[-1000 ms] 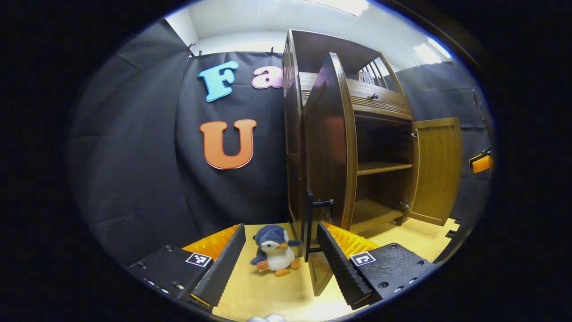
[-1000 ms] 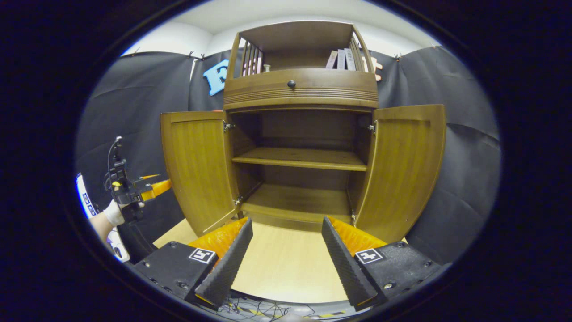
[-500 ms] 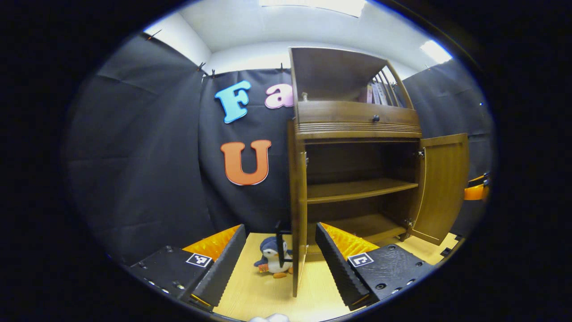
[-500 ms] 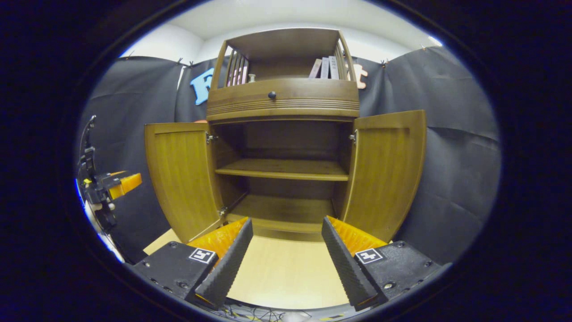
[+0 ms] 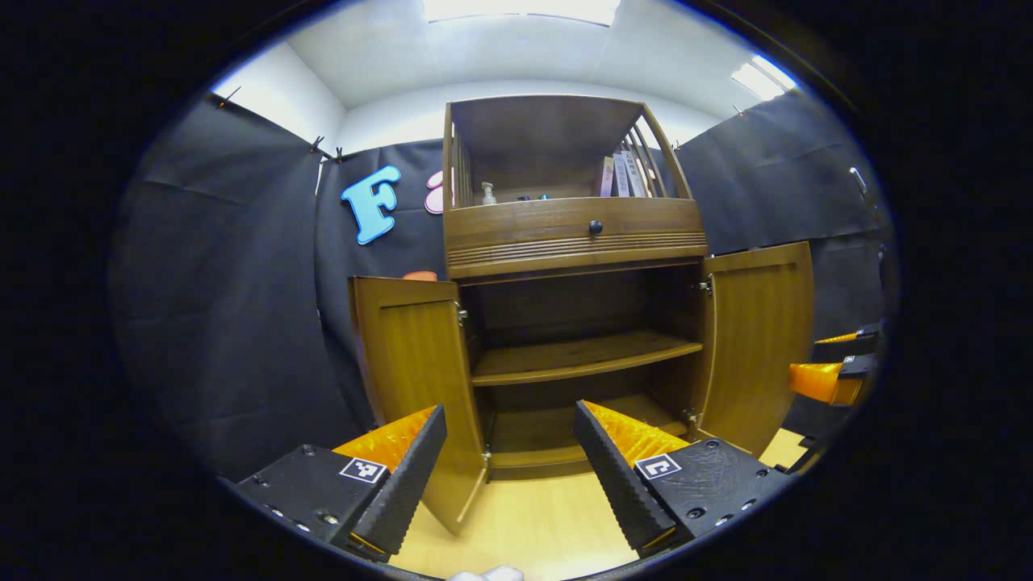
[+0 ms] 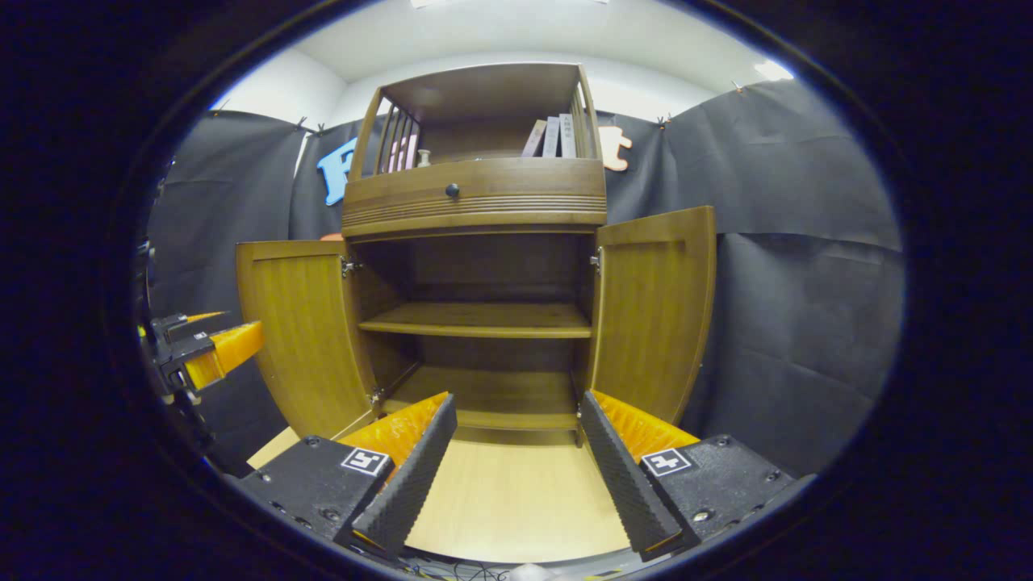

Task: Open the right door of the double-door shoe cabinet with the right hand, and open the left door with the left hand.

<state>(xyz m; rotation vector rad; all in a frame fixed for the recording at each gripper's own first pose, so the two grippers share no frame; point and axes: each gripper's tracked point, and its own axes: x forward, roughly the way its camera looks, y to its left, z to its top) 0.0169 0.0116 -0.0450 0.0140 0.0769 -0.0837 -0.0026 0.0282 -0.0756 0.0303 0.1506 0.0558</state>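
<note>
Both views are bright and mostly sharp. Light comes from ceiling panels; they are overexposed, pure white. The cabinet bends at its sides from the fisheye, and straight lines curve more near the rim. Its inside is dark, with deep shadow under the shelf. The open doors have a soft shine on the wood. The floor is evenly lit.

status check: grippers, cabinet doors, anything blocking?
Left gripper open, holding nothing. Right gripper open, holding nothing. Left door and right door of the shoe cabinet both swung open. Nothing in the way.
</note>
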